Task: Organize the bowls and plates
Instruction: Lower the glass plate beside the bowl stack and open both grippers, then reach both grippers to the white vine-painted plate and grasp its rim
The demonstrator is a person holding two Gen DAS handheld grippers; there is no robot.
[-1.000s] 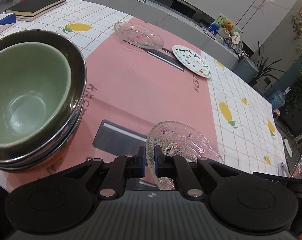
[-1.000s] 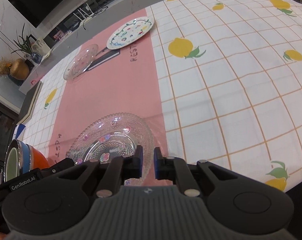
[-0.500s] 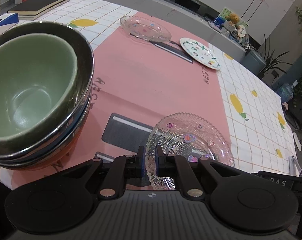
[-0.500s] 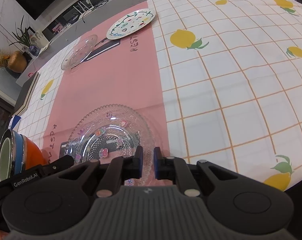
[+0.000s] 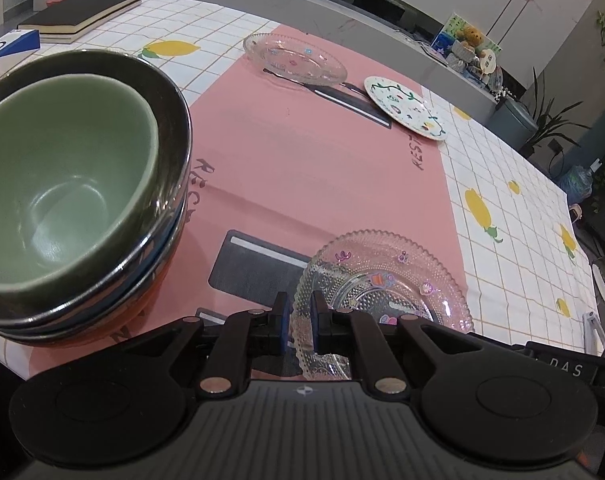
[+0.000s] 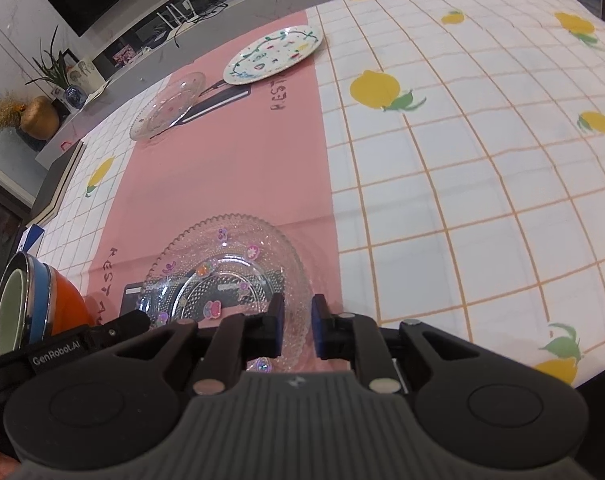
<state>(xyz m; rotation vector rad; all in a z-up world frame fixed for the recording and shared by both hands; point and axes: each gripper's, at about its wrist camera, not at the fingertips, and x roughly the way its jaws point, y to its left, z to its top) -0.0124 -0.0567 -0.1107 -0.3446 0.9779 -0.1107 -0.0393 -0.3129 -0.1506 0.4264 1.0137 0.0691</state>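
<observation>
1. The near glass plate [image 5: 386, 280] lies on the pink runner [image 5: 302, 168], just beside the stacked bowls [image 5: 74, 184].
2. The left gripper [image 5: 300, 316] is nearly closed, pinching that plate's near rim.
3. The right gripper [image 6: 296, 320] is opening, the plate's rim between its pads with gaps showing.
4. A second glass plate [image 5: 294, 58] and a painted plate [image 5: 404, 106] lie far off.
</observation>
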